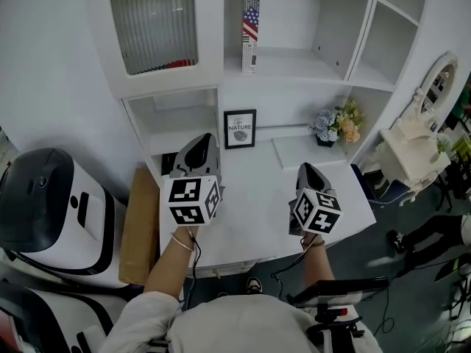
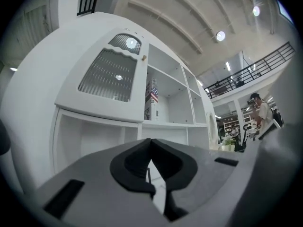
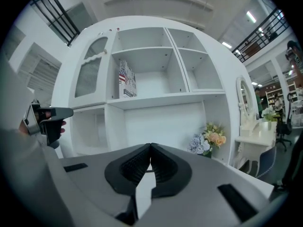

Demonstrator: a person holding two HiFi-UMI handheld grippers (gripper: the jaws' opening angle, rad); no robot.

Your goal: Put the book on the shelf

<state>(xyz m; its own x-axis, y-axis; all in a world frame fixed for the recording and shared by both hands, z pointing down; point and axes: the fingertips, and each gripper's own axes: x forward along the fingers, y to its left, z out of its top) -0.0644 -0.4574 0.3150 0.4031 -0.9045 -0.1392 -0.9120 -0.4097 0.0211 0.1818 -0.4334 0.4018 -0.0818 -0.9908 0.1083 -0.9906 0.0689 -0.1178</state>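
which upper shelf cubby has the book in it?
The cubby just right of the ribbed glass door: the flag-spined book stands upright at its left wall. No book shows in the cubbies further right.

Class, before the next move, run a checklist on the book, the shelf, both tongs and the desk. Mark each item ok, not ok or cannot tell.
1. Book stands upright on the shelf: ok.
2. Left tongs shut, nothing between them: ok.
3. Right tongs shut, nothing between them: ok.
4. Picture frame and flowers stand at the desk's back, apart from both tongs: ok.
5. Book braced against a shelf wall: cannot tell.
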